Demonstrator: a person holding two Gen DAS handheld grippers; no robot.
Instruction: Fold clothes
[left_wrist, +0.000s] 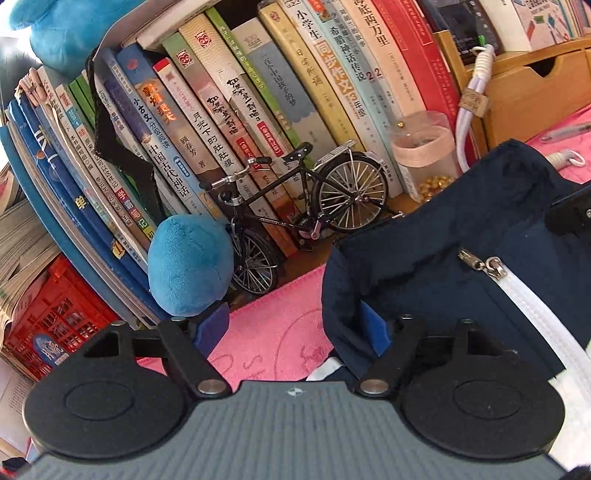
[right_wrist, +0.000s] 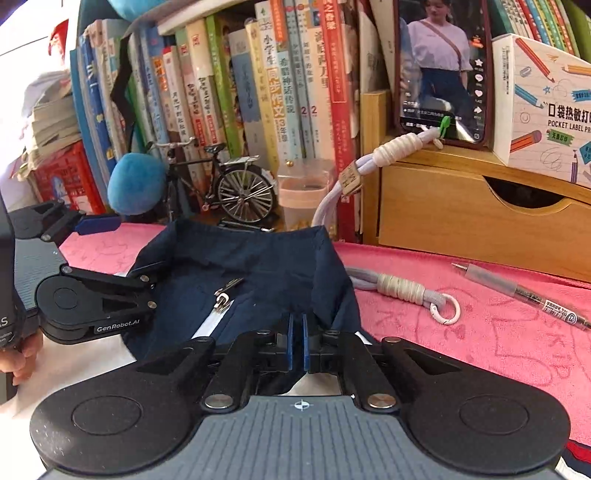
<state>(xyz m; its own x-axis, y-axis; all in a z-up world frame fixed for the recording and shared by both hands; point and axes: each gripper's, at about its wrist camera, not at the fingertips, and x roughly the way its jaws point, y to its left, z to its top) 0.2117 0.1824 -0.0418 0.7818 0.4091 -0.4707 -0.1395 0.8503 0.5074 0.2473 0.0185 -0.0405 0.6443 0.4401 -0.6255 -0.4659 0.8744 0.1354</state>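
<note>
1. Two grippers work at one navy garment (right_wrist: 258, 273), which lies bunched on a pink towel (right_wrist: 498, 332) in front of a crowded bookshelf.
2. Right gripper (right_wrist: 296, 341): its blue pads are pressed together, pinching a fold of the navy cloth at the garment's near edge.
3. Left gripper (left_wrist: 293, 328): its jaws stand spread; the right pad (left_wrist: 373, 325) sits against the garment's left edge, partly tucked under a fold, while the left pad (left_wrist: 210, 328) is over bare towel. No cloth is clamped between them.
4. A white zipper tape (left_wrist: 535, 314) runs down the garment, with a metal zipper pull (left_wrist: 493, 266) lying near its top end.
5. Containers:
   - A clear plastic jar (left_wrist: 424, 155) with a pinkish band stands against the books; small gold pieces (left_wrist: 436, 184) lie at its bottom, and the rest looks empty.
   - A wooden drawer unit (right_wrist: 461, 210) sits at the right; its drawer has a curved cut-out, dark inside, so the contents cannot be told.
   - A printed cardboard box (right_wrist: 546, 103) decorated with pencils rests on top of the unit, beside a phone (right_wrist: 441, 70) propped upright with its screen lit.
   - A red plastic crate (left_wrist: 55, 314) at the far left holds booklets; loose papers are piled above it.
6. A model bicycle (left_wrist: 295, 206) stands in front of the books, with a blue plush (left_wrist: 190, 266) just beside its front wheel.
7. On the towel to the right of the garment lie a corded lanyard with a white ring (right_wrist: 406, 291) and a pen (right_wrist: 524, 291), apart from each other.
</note>
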